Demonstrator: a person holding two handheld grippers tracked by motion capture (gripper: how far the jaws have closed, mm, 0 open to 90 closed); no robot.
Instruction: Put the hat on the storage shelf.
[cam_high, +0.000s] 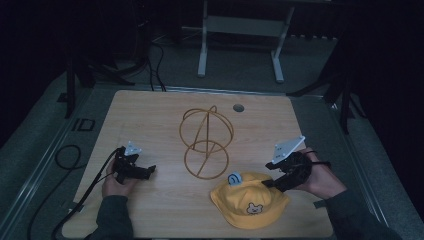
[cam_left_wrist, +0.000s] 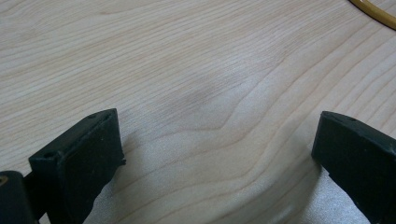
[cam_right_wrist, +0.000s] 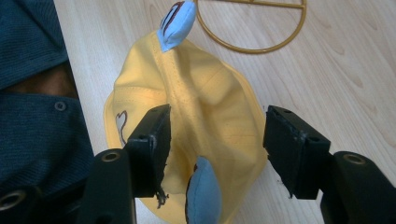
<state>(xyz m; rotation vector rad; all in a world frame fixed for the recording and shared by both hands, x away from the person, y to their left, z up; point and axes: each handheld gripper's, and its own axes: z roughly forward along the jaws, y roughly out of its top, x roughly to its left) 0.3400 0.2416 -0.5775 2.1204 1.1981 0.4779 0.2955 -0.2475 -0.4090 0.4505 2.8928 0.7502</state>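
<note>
A yellow child's hat (cam_high: 250, 200) with a bear face and two blue ears lies flat near the table's front edge, right of centre. My right gripper (cam_high: 267, 184) is at the hat's right side. In the right gripper view its jaws (cam_right_wrist: 217, 126) stand apart over the hat's crown (cam_right_wrist: 205, 107) with slack fabric between them, and one blue ear (cam_right_wrist: 203, 196) sits close to the camera. A gold wire hat stand (cam_high: 206, 142) stands upright mid-table. My left gripper (cam_high: 150, 170) rests at the left, open over bare wood (cam_left_wrist: 217, 130).
The wooden table (cam_high: 150, 115) has a round cable hole (cam_high: 238, 107) at the back. A white desk frame (cam_high: 240, 30) stands on the floor beyond, and black cables (cam_high: 70, 155) lie to the left. The stand's base ring (cam_right_wrist: 252, 46) lies just past the hat.
</note>
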